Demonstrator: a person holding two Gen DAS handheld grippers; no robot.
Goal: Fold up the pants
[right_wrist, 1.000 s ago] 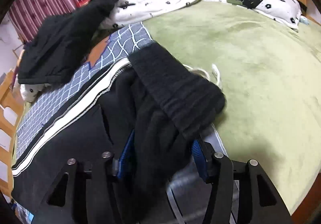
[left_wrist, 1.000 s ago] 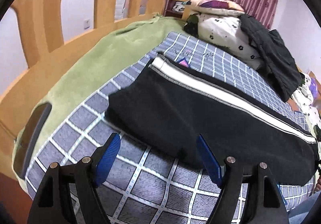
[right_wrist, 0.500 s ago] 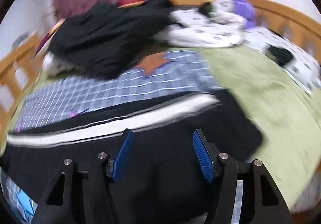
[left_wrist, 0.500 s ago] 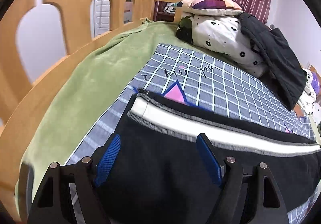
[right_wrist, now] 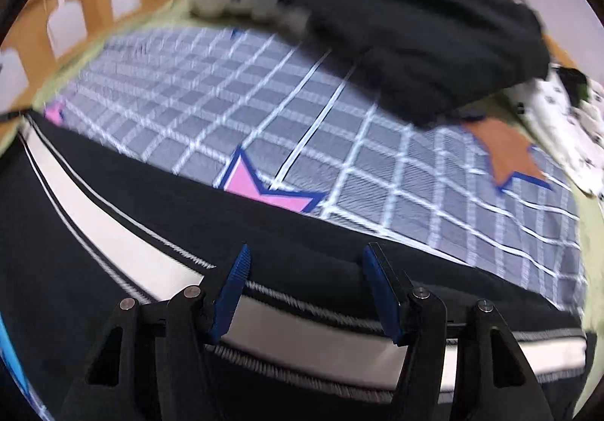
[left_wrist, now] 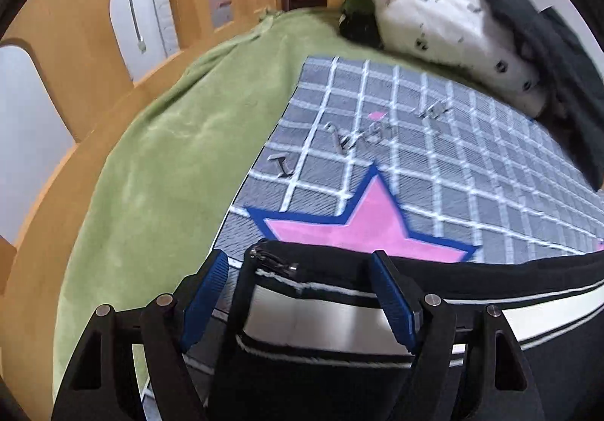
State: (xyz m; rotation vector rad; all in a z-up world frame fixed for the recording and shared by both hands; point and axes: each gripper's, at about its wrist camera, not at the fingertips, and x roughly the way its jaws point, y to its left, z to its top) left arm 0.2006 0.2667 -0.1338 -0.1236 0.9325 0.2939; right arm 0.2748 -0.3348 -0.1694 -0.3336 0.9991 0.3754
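Black pants [left_wrist: 509,270] with a broad white side stripe lie flat across a grey checked blanket. My left gripper [left_wrist: 300,292] hangs over the pants' end, where a small zip shows. Its jaws are closing, with the striped end between the blue pads [left_wrist: 205,292], and the left pad stands clear of the cloth. In the right wrist view the pants [right_wrist: 181,206] run from left to right under my right gripper [right_wrist: 306,289]. That gripper is open above the striped far edge, and nothing is pinched between its pads [right_wrist: 381,289].
The checked blanket [left_wrist: 415,157] bears a pink star [left_wrist: 362,225] and lies on a green bed cover [left_wrist: 170,157]. A wooden bed rail [left_wrist: 68,25] runs along the left. White spotted bedding [left_wrist: 453,28] and a dark garment [right_wrist: 415,25] are piled at the far side.
The left gripper slid over the pants to their end near the pink star, jaws narrower. The right gripper let go of the bunched black cloth, rolled and swept along to the striped edge.
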